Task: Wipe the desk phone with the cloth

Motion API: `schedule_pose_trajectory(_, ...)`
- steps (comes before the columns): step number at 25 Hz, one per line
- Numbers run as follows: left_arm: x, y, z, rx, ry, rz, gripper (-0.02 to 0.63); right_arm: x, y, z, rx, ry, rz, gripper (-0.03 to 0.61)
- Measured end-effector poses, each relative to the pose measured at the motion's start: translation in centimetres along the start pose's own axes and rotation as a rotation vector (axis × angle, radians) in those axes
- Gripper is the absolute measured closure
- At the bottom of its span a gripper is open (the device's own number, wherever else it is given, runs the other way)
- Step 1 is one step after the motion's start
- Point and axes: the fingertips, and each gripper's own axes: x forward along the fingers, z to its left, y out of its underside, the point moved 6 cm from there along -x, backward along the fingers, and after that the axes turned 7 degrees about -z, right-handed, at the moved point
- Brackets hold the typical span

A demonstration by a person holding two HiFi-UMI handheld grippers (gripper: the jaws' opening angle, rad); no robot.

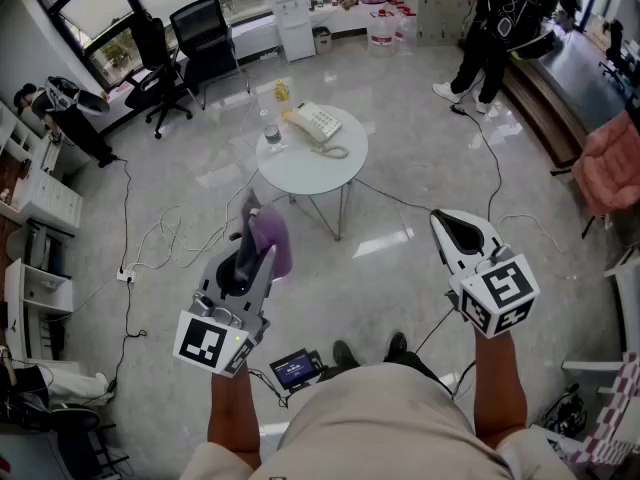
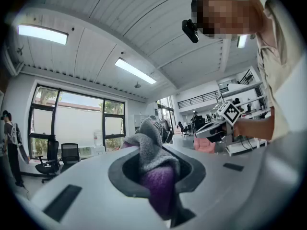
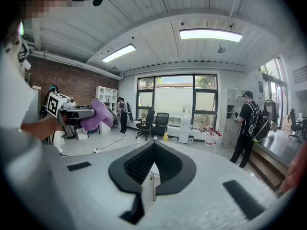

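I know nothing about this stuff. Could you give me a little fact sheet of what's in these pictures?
Left gripper: shut on the purple and grey cloth
Right gripper: shut, nothing between its jaws
Desk phone: on the round white table
Bottle: on the table, beside the phone
Wiping: not yet begun; cloth well clear of the phone

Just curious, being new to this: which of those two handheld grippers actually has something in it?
The left gripper: its jaws are shut on the purple cloth. The right gripper is shut, empty.
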Motion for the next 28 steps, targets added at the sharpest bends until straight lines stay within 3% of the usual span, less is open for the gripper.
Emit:
schedule_pose_trajectory(17,-1.1,0.8,2.8,-0.016,0.031,-0.006,0.548,1.7,-0.1,2.1,0.026,0.034,0.001,0.585)
schedule_pose_trajectory(28,0.9,1.6,4.0,-0.030,0.042,0.012,0.548,3.6,-0.3,0.0,0.060,0.041,-0.013,0.584)
